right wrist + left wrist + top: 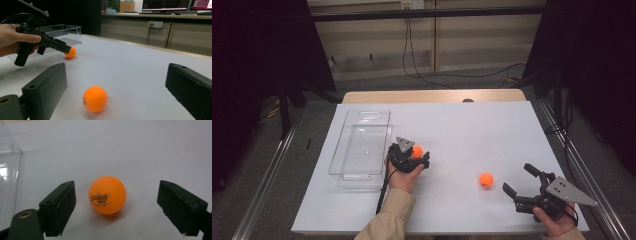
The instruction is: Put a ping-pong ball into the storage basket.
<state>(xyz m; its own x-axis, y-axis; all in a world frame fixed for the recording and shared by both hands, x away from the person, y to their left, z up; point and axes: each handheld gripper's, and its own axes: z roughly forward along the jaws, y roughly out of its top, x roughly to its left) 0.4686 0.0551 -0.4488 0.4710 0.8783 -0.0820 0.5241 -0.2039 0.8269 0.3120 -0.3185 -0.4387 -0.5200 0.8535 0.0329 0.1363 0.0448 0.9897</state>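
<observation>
While it sits on the white bench [452, 130], the first orange ball [107, 195] lies between the two jaws of the left claw [116, 202], with clear gaps on both sides, so the pads do not press it; its printed logo faces the camera on that claw. In the high view this ball [417, 151] is just left of the bench's middle, at the tip of the left claw [419, 157], which a hand [402, 175] holds low over the surface. At about nine o'clock from it, just beside the claw, stands a clear plastic tray [362, 145], long side running away from the person. A second orange ball [485, 180] rests at roughly four o'clock from the first, well apart from it. The right claw [521, 180], held by the other hand [557, 220], stands open near that ball, jaws spread wide and touching nothing; seen from that claw the ball [95, 99] lies on the bench just ahead of the jaws
</observation>
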